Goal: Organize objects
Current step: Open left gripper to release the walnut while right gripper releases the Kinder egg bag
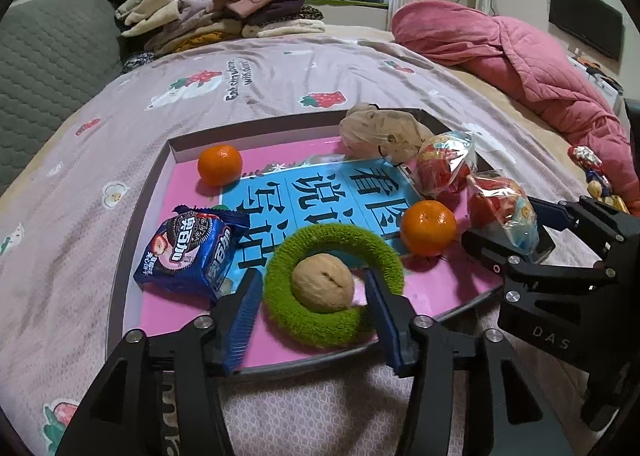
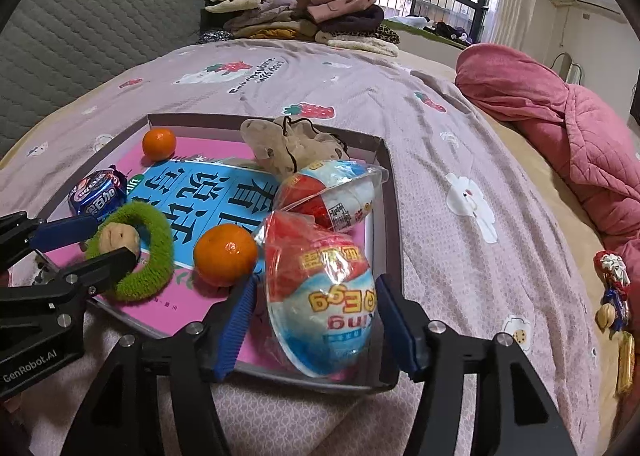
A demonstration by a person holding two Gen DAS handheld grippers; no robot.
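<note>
A shallow box tray (image 1: 256,128) (image 2: 384,184) on the bed holds a pink and blue book (image 1: 312,192), two oranges (image 1: 220,165) (image 1: 429,228), an Oreo pack (image 1: 192,252), a beige scrunchie (image 1: 380,132), a green fuzzy ring (image 1: 332,328) and two wrapped toy eggs (image 1: 444,164) (image 2: 320,300). My left gripper (image 1: 310,296) is open, its jaws either side of a walnut (image 1: 322,283) inside the ring. My right gripper (image 2: 316,320) is open around the nearer toy egg at the tray's near right corner; it also shows in the left wrist view (image 1: 516,240).
The lilac strawberry-print bedspread (image 1: 260,80) surrounds the tray. A pile of folded clothes (image 1: 208,12) lies at the far side by a grey headboard (image 1: 44,56). A pink quilt (image 1: 520,56) is bunched at the right. Wrapped sweets (image 2: 612,296) lie on the bed at the right.
</note>
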